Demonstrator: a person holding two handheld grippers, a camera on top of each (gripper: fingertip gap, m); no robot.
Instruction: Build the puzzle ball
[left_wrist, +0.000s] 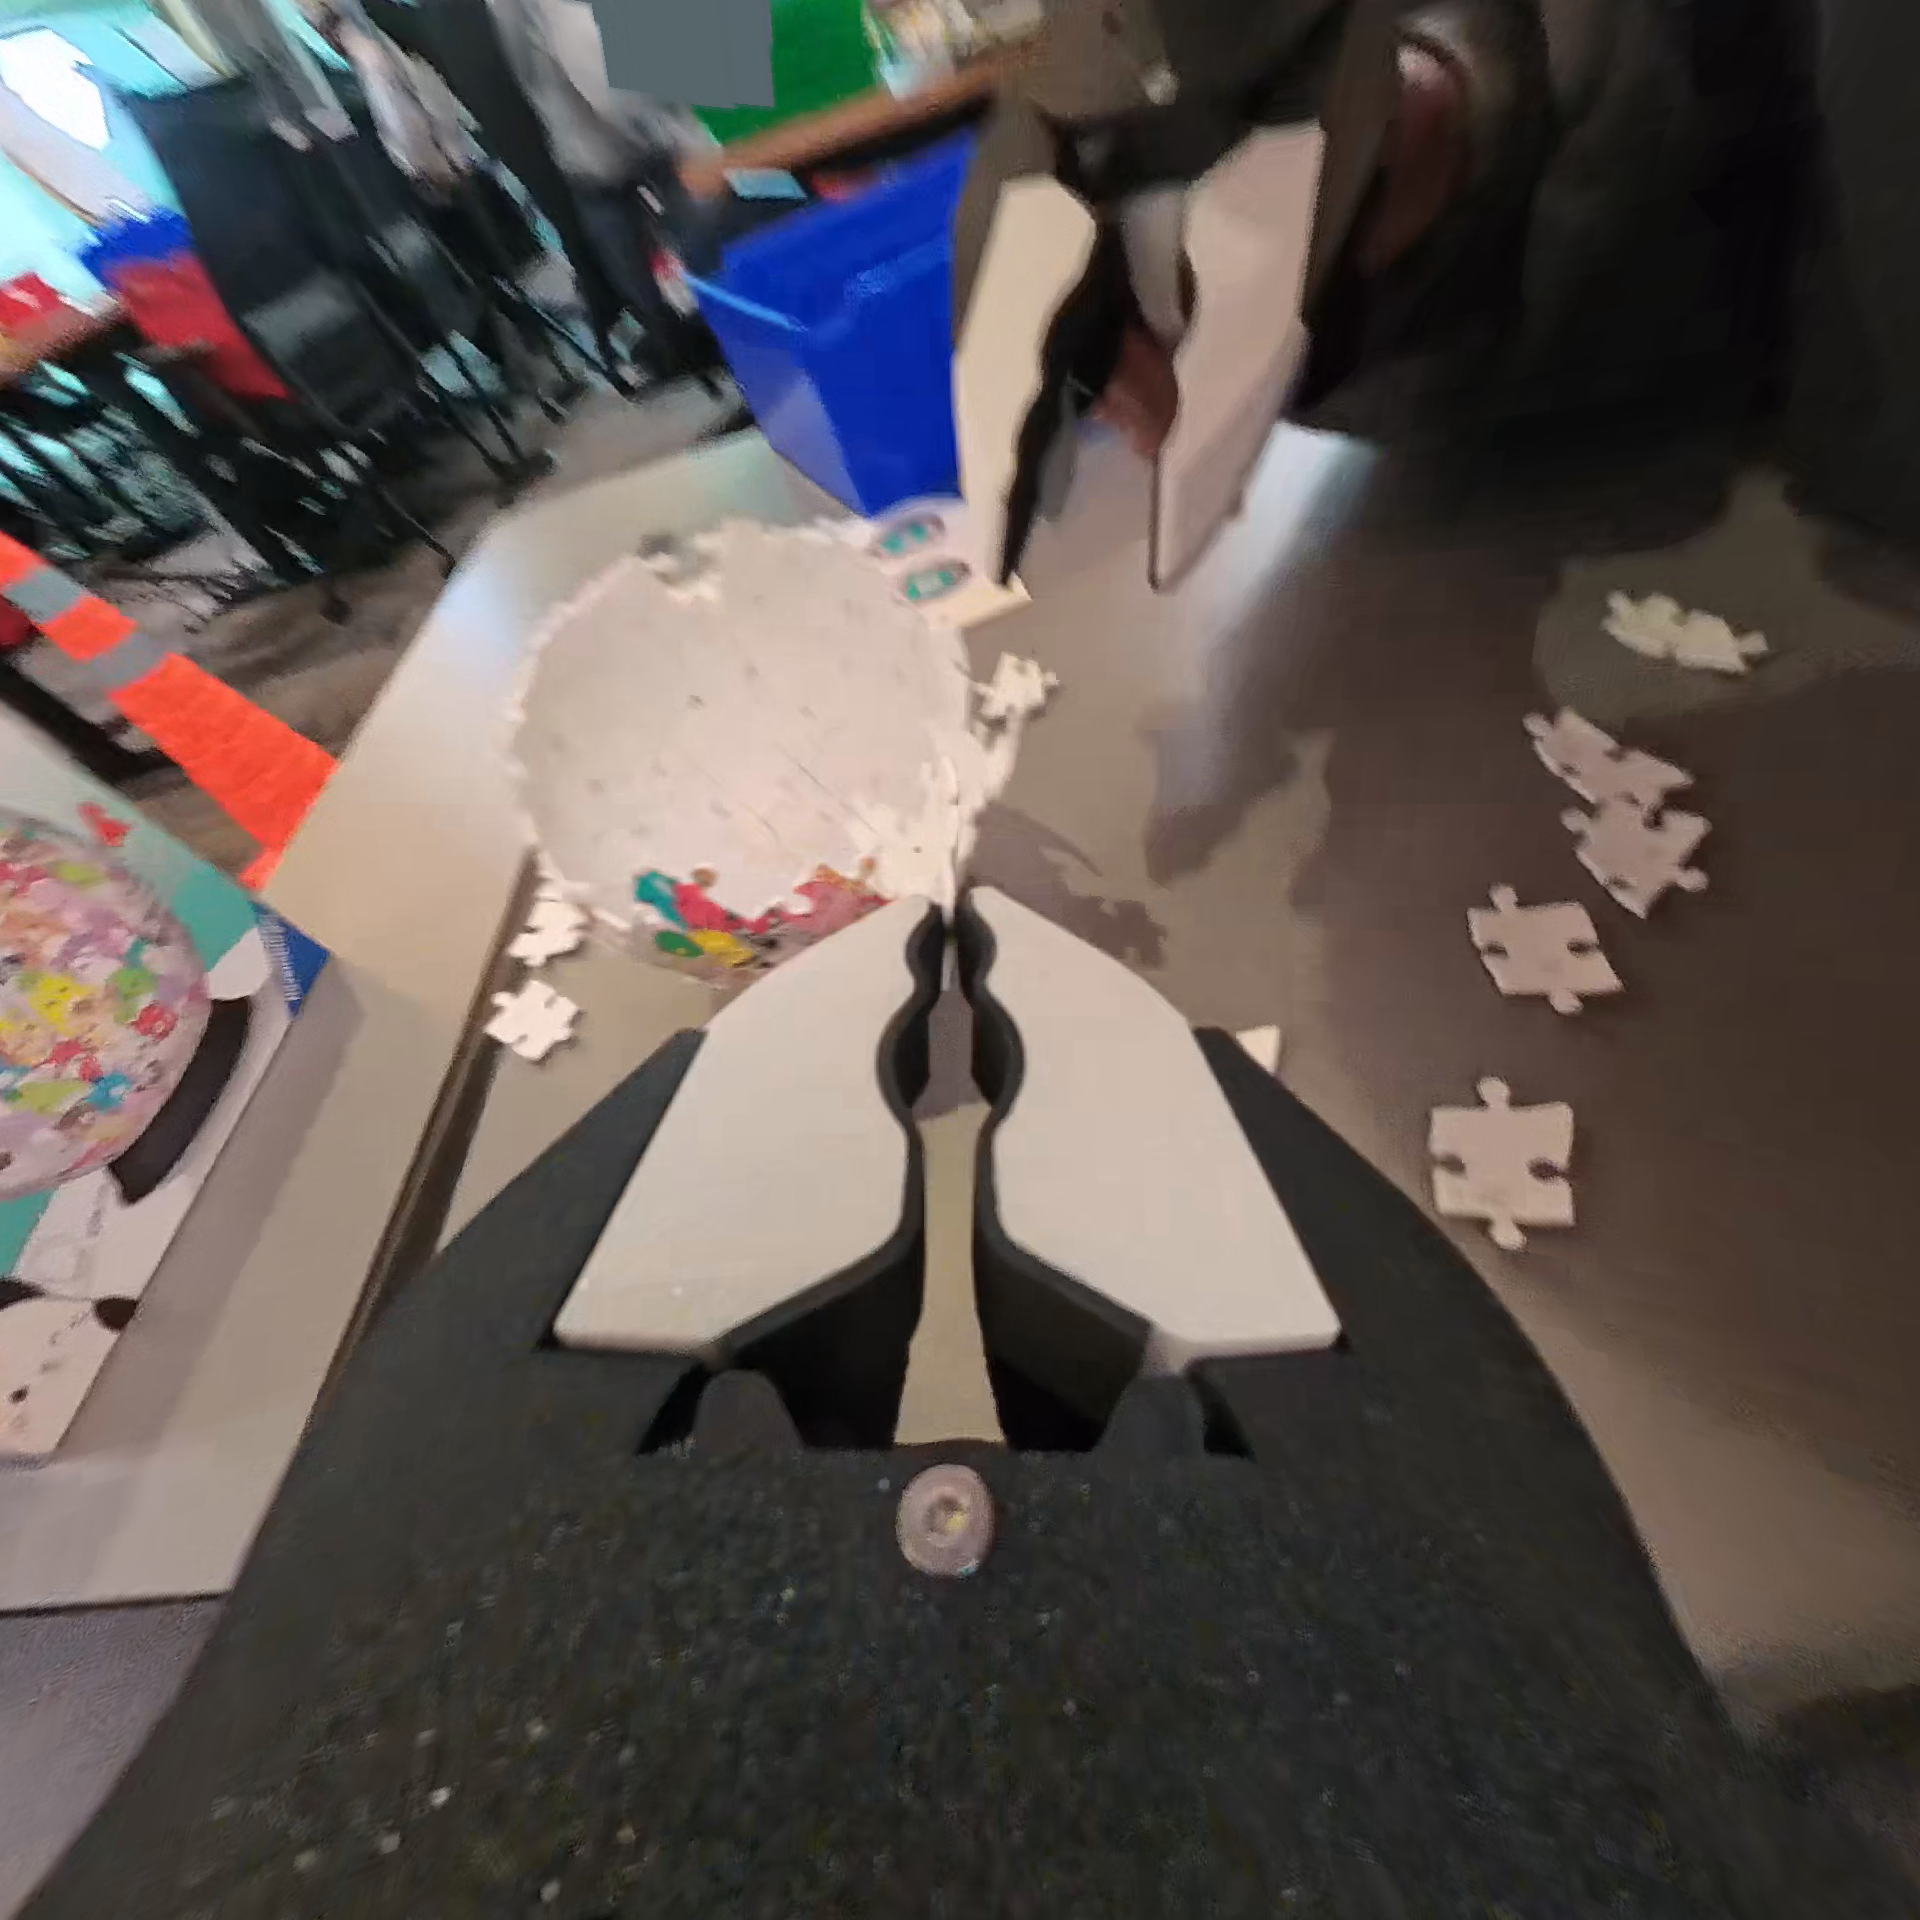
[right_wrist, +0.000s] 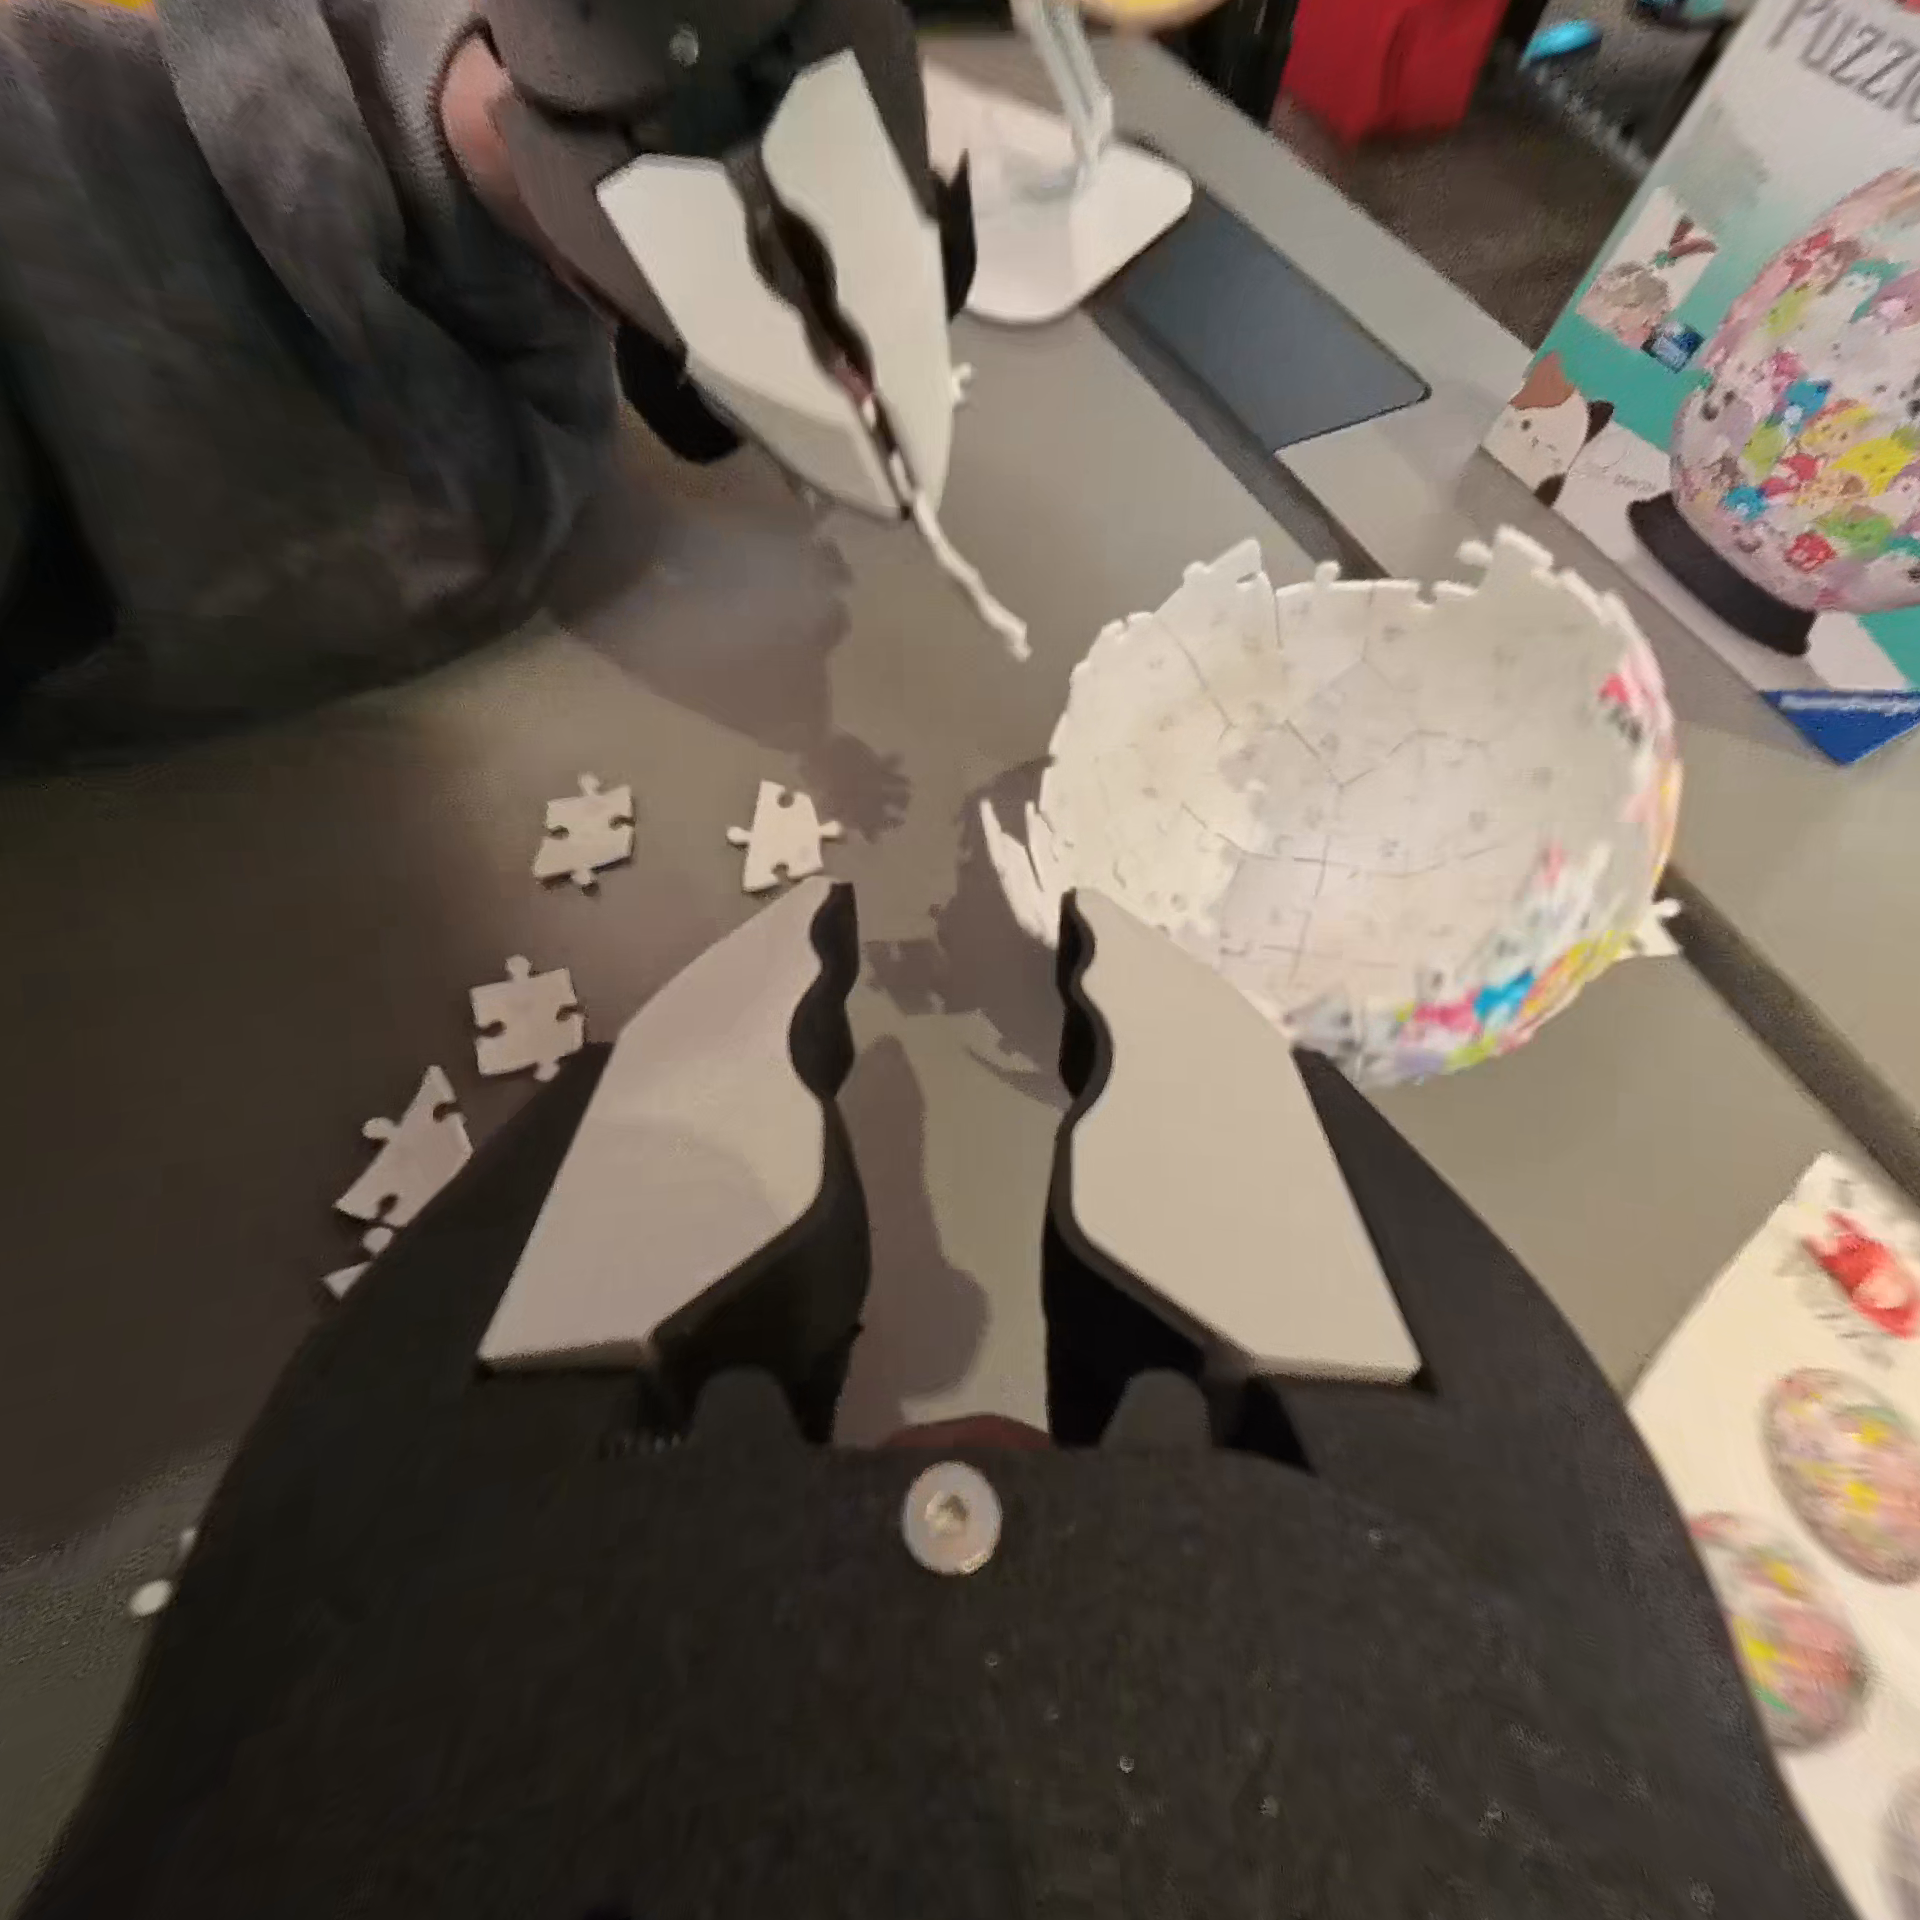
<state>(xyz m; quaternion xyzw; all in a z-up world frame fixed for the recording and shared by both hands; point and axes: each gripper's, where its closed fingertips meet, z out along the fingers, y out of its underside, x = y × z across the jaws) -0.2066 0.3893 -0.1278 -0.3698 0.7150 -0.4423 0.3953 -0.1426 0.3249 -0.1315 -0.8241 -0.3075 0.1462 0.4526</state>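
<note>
on a grey table (right_wrist: 1195, 499), a half-built puzzle ball (right_wrist: 1361, 831) sits like an open bowl, white inside, bright colours on its outer skin, jagged tabs along the rim. the left gripper (right_wrist: 914, 509) hangs above the table beside the shell, its fingers pressed together on a thin white piece (right_wrist: 977, 582) that sticks out below the tips, edge-on. the right gripper (right_wrist: 956, 914) hovers low just beside the shell's near rim, fingers well apart, holding nothing. loose pieces (right_wrist: 582, 831) lie white side up on the table, away from the shell, about half a dozen in sight. the box (right_wrist: 1787, 436) with the finished ball pictured stands at the far edge, and a printed sheet (right_wrist: 1818, 1455) lies near it. by my reckoning, roughly the lower half is done; the upper half is still open. the loose pieces look too few to close it, though more may be out of view.
</note>
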